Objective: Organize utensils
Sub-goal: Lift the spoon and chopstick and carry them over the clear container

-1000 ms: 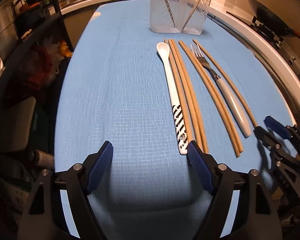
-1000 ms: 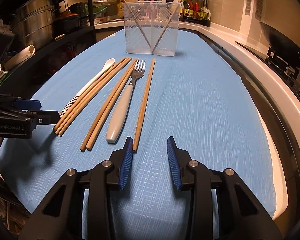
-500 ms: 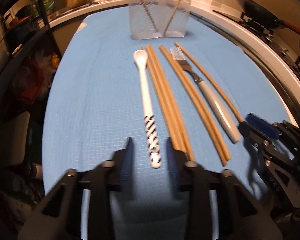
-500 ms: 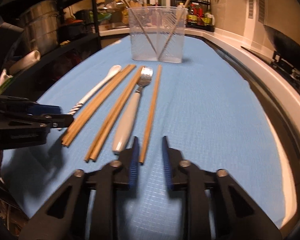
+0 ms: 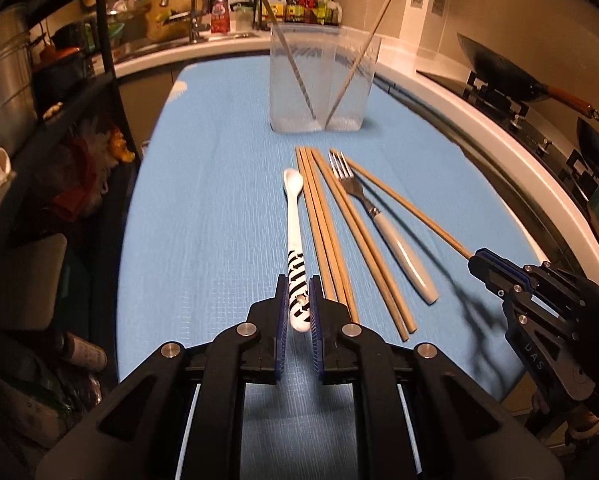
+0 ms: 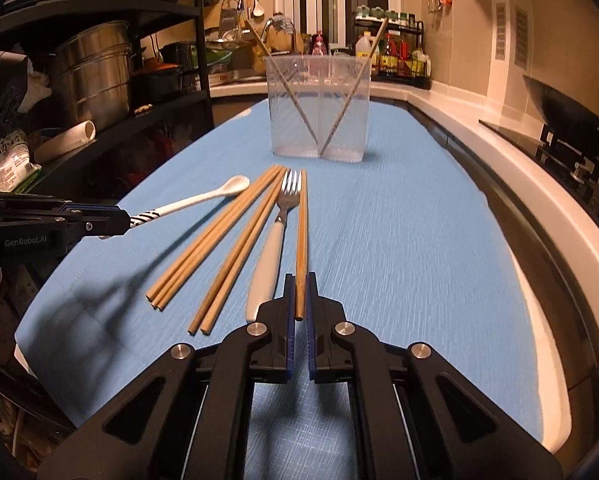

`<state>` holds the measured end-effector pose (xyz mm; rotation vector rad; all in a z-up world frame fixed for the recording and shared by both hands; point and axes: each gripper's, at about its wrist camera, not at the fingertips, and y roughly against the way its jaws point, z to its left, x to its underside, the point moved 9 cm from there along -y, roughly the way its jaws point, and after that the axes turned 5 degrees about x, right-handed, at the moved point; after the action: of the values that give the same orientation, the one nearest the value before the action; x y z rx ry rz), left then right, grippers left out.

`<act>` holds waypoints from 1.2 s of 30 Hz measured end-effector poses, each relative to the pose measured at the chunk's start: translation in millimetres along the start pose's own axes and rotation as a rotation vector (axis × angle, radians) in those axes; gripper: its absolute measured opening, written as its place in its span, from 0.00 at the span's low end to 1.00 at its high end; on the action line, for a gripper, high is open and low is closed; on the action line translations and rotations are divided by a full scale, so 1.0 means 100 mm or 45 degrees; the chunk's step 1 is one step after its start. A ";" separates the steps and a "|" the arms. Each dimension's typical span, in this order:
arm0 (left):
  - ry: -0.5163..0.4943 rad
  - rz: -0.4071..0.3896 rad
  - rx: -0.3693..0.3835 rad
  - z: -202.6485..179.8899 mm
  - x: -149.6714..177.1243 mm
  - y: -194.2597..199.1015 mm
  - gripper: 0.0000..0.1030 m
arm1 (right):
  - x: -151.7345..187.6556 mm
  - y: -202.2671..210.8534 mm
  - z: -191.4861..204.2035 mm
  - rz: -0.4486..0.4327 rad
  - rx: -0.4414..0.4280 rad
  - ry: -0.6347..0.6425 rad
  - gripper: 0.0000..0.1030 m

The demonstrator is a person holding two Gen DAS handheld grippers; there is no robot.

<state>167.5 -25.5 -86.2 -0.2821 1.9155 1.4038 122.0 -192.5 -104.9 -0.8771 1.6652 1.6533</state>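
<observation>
I had my left gripper (image 5: pixel 298 307) pinching the spoon (image 5: pixel 294 216) handle and my right gripper (image 6: pixel 299 300) pinching one chopstick (image 6: pixel 301 232), while the holder (image 6: pixel 318 108) at twelve o'clock held just two sticks, leaving the fork (image 6: pixel 277 232) and five chopsticks (image 6: pixel 223 240) lying.

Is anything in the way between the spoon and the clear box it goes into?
Nothing visible blocks it. The left gripper is shut on the spoon, and only bare blue mat lies between it and the clear container. The chopsticks lie beside the path.

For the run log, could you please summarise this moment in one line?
left tongs: shut on spoon | right tongs: shut on chopstick | holder: upright
</observation>
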 end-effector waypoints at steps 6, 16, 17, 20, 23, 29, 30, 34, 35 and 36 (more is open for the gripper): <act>0.002 -0.115 -0.017 0.00 -0.21 0.25 0.07 | -0.21 0.18 -0.05 -0.076 0.006 0.011 0.05; -0.012 -0.243 -0.018 -0.04 -0.60 0.56 0.05 | -0.58 0.38 -0.10 -0.171 -0.002 0.011 0.05; -0.014 -0.249 -0.019 -0.05 -0.63 0.58 0.05 | -0.63 0.40 -0.11 -0.178 -0.005 0.007 0.05; -0.019 -0.261 -0.022 -0.08 -0.76 0.64 0.05 | -0.80 0.45 -0.16 -0.202 -0.008 -0.001 0.05; -0.023 -0.262 -0.029 -0.09 -0.89 0.69 0.05 | -1.00 0.50 -0.20 -0.231 -0.001 0.005 0.05; -0.013 -0.243 -0.038 -0.09 -1.05 0.74 0.05 | -1.34 0.62 -0.26 -0.271 0.009 0.019 0.05; -0.012 -0.242 -0.037 -0.09 -1.07 0.76 0.05 | -1.38 0.64 -0.27 -0.277 0.009 0.020 0.05; -0.017 -0.247 -0.040 -0.11 -1.15 0.83 0.05 | -1.53 0.73 -0.31 -0.285 0.002 0.017 0.05; -0.018 -0.248 -0.042 -0.11 -1.17 0.85 0.05 | -1.56 0.76 -0.32 -0.287 -0.003 0.012 0.05; -0.019 -0.248 -0.043 -0.12 -1.18 0.87 0.05 | -1.58 0.77 -0.32 -0.287 -0.005 0.011 0.05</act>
<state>197.4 -30.9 57.5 -0.4603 1.8013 1.3055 151.8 -220.3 69.1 -1.0348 1.5083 1.5009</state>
